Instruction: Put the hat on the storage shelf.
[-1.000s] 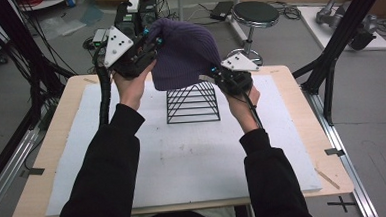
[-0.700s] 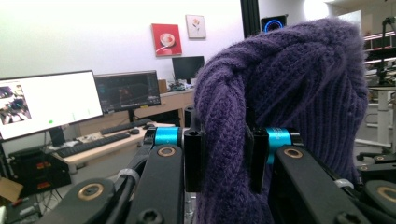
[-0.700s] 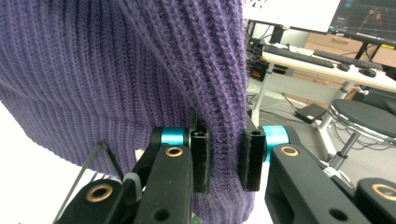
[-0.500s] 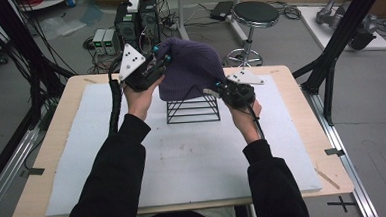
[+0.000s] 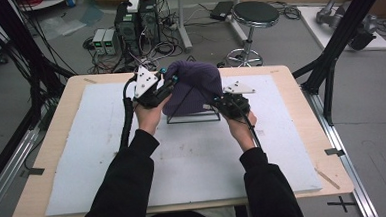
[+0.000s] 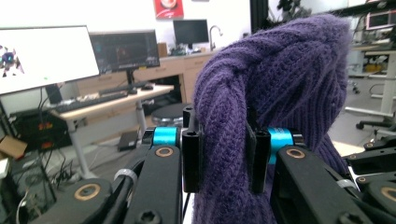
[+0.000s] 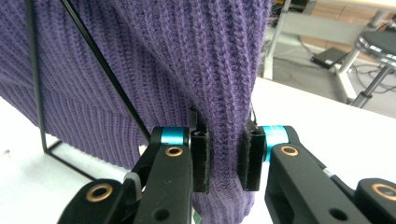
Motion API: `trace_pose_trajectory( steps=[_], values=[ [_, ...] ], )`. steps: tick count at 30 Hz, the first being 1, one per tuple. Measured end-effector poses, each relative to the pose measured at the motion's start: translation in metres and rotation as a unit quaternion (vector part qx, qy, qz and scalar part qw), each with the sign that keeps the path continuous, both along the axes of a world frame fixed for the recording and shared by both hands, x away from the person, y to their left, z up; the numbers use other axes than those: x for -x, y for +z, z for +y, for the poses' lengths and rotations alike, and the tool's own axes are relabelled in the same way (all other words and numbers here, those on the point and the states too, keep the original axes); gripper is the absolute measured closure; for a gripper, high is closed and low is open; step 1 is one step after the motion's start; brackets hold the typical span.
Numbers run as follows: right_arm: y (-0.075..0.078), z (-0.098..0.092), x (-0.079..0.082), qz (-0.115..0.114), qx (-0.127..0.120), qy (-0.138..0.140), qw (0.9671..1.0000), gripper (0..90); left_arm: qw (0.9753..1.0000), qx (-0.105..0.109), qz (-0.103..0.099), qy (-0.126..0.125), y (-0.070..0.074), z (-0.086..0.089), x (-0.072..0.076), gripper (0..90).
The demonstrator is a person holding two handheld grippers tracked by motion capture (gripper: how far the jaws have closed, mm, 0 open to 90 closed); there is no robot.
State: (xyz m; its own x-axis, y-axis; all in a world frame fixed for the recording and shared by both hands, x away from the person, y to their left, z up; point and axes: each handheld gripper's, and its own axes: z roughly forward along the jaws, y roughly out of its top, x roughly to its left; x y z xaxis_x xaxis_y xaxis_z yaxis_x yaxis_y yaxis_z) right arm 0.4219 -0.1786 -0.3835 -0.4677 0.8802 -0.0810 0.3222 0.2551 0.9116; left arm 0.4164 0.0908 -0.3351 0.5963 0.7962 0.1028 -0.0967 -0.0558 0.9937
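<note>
A purple knitted beanie (image 5: 192, 88) hung draped over a black wire frame (image 5: 194, 117) that stood on the white mat (image 5: 183, 159) near the far middle of the wooden table (image 5: 60, 103). In the high view the hat covered most of the frame, leaving the bottom bars and a slanted side bar showing below its hem. The left gripper (image 5: 167, 85) was clamped on the hat's left side, up high near the crown, with a thick fold of ribbed knit (image 6: 224, 154) pinched between its two black jaws in the left gripper view. The right gripper (image 5: 216, 103) was clamped on the hat's lower right edge, close to the mat; the right gripper view showed a bunched strip of the hem squeezed between its pads (image 7: 201, 158), with thin black bars of the frame (image 7: 37, 93) crossing the knit to the left of the jaws and the frame's foot resting on the mat. The person's left hand (image 5: 149, 118) held its gripper from below, and the right hand (image 5: 239, 126) held the other, both black sleeves reaching in from the near edge of the table. Beyond the table's far edge stood computer towers (image 5: 136, 24) amid cables on the floor, and a round black stool (image 5: 255, 16) to their right
</note>
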Motion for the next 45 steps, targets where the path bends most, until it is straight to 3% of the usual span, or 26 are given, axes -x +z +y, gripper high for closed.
trace_pose_trajectory(
  steps=[2,3,5,8,14,22,24,28,32,38,45],
  values=[
    [-0.003,0.001,-0.001,0.002,0.005,0.01,0.9999,78.7,1.0,0.0,0.004,0.007,-0.003,-0.001,0.001,73.9],
    [-0.009,0.003,-0.003,0.002,0.026,0.011,0.9996,78.9,0.9999,-0.001,0.008,0.013,-0.009,-0.002,0.002,73.9],
    [-0.016,0.005,-0.004,0.01,0.033,0.007,0.9994,78.8,0.9996,-0.005,0.021,0.016,-0.02,-0.002,0.002,73.9],
    [-0.023,0.006,-0.004,0.015,0.044,-0.001,0.9989,78.7,0.9995,-0.005,0.027,0.014,-0.025,-0.001,0.001,73.8],
    [-0.025,0.004,-0.005,0.028,0.023,-0.011,0.9993,77.7,0.9996,0.002,0.028,0.008,-0.025,-0.001,0.0,73.1],
    [-0.025,0.005,-0.004,0.031,0.025,-0.015,0.9991,77.1,0.9996,0.0,0.029,0.003,-0.024,-0.001,0.0,72.6],
    [-0.024,0.005,-0.003,0.029,0.025,-0.016,0.9992,67.1,0.9996,0.001,0.027,0.004,-0.024,0.0,0.0,71.3],
    [-0.017,0.002,0.002,0.015,0.012,-0.026,0.9995,54.1,0.9996,0.012,0.024,0.002,-0.022,0.001,0.002,59.2],
    [-0.006,-0.003,0.008,-0.01,-0.006,-0.013,0.9999,48.5,0.9995,0.025,0.016,0.006,-0.015,0.003,0.007,46.9],
    [0.006,-0.007,0.015,-0.043,-0.034,-0.014,0.9984,42.6,0.9995,0.03,0.004,0.01,-0.01,0.005,0.012,44.0],
    [0.01,-0.006,0.018,-0.058,-0.047,-0.019,0.9971,36.4,0.9993,0.035,0.0,0.015,-0.007,0.011,0.014,42.1]
  ],
)
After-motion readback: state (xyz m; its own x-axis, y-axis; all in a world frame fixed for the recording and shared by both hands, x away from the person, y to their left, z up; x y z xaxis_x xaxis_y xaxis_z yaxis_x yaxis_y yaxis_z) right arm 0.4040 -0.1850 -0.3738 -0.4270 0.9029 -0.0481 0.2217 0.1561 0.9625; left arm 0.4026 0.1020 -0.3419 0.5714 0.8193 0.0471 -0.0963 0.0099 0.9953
